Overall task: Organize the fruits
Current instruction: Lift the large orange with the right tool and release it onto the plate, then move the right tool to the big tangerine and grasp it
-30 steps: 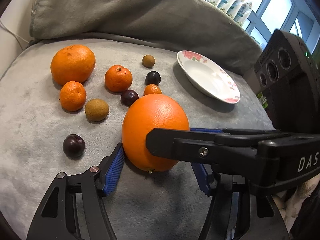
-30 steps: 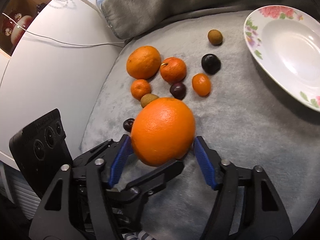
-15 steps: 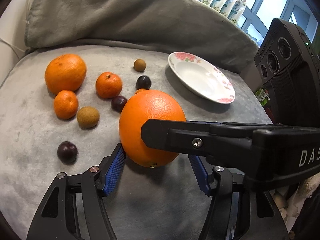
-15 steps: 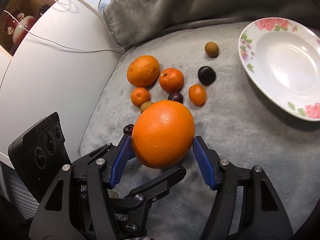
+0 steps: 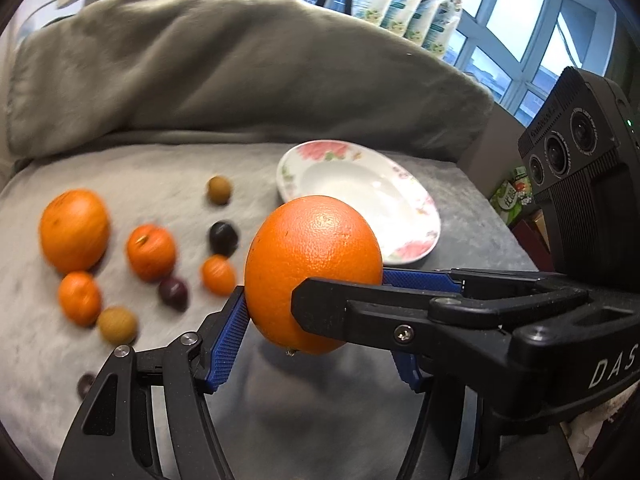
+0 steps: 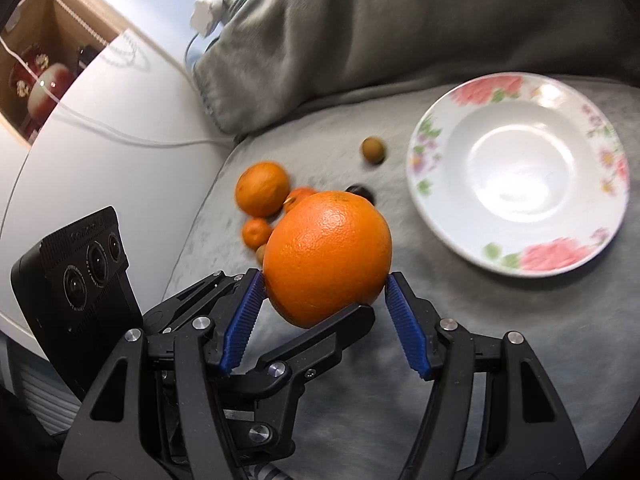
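A large orange (image 5: pixel 308 264) is held in the air between both grippers at once. My left gripper (image 5: pixel 316 320) is shut on it, with a blue pad (image 5: pixel 224 344) on its left side. My right gripper (image 6: pixel 324 300) is shut on it too (image 6: pixel 326 256), and one of its fingers (image 5: pixel 400 312) crosses the left wrist view in front of the orange. A white floral plate (image 6: pixel 424 184) lies empty on the grey blanket to the right; it also shows in the left wrist view (image 5: pixel 416 240). Several loose fruits lie to the left.
On the blanket lie a big orange (image 5: pixel 74 230), tangerines (image 5: pixel 151 252), dark plums (image 5: pixel 223 237) and small brown fruits (image 5: pixel 219 189). A folded grey blanket (image 5: pixel 240 80) rises behind. A white table with a cable (image 6: pixel 120 136) lies left.
Both grippers have lifted the large orange off the blanket and carried it up and toward the plate. The loose fruits now lie lower and farther behind.
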